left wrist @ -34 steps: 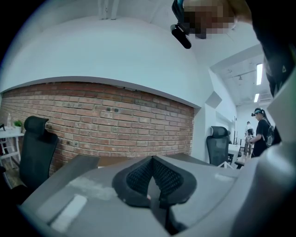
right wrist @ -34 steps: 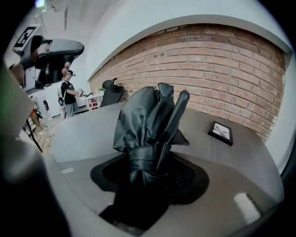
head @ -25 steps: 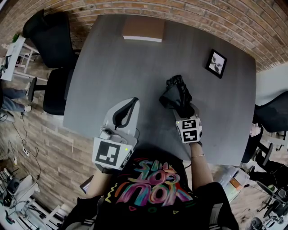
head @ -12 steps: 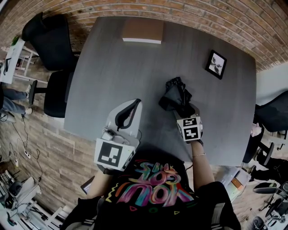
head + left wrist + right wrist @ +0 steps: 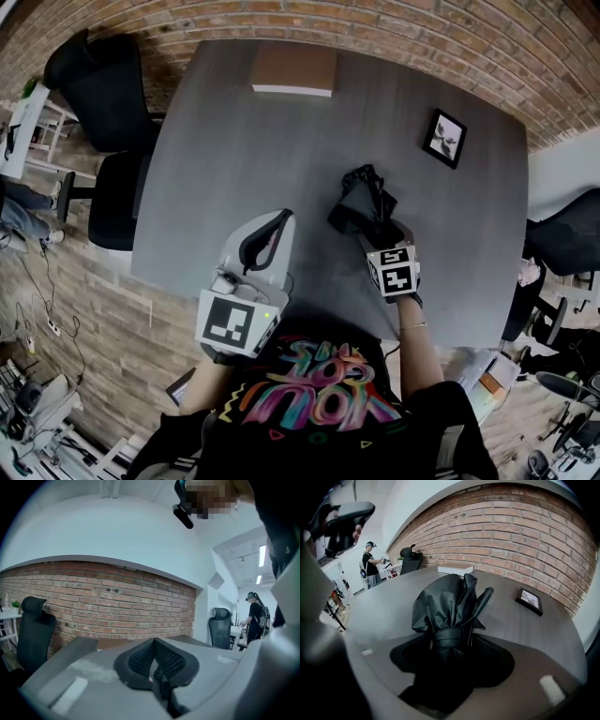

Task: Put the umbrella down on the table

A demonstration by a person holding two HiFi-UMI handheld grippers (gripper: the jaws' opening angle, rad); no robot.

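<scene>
**Umbrella down, grip let go, pull-back is the risk**

We find the folded black umbrella [image 5: 362,201] on the grey counter [image 5: 234,150]. In the head view it sits left of the framed picture [image 5: 443,137] and nearer the person than that picture, well apart from it.

The right hand-held gripper [image 5: 452,646] has just been opening its jaws. In its own view they stand wide on either side of the strapped end of the umbrella, and we see no pad pressing on it. We read this grip as released, with the umbrella between the jaws. The far, loose end appears to rest on the counter. We cannot tell whether the strapped end rests there too or leans on the gripper body.

The left hand-held gripper [image 5: 154,656] is clenched on nothing, its pads meeting. It sits much further left of the framed picture than the umbrella does, and takes no part.

In our judgement the placing is nearly done and only the pull-back remains.

Hazards noted:
- Loose folds and one rib stand out from the bundle. A pad could catch them during the pull-back and drag the umbrella toward the person, away from the framed picture and off the near edge.
- If the strapped end leans on the gripper, it may drop and roll when that support goes.
- A slanted pull-back could knock the bundle sideways.
</scene>
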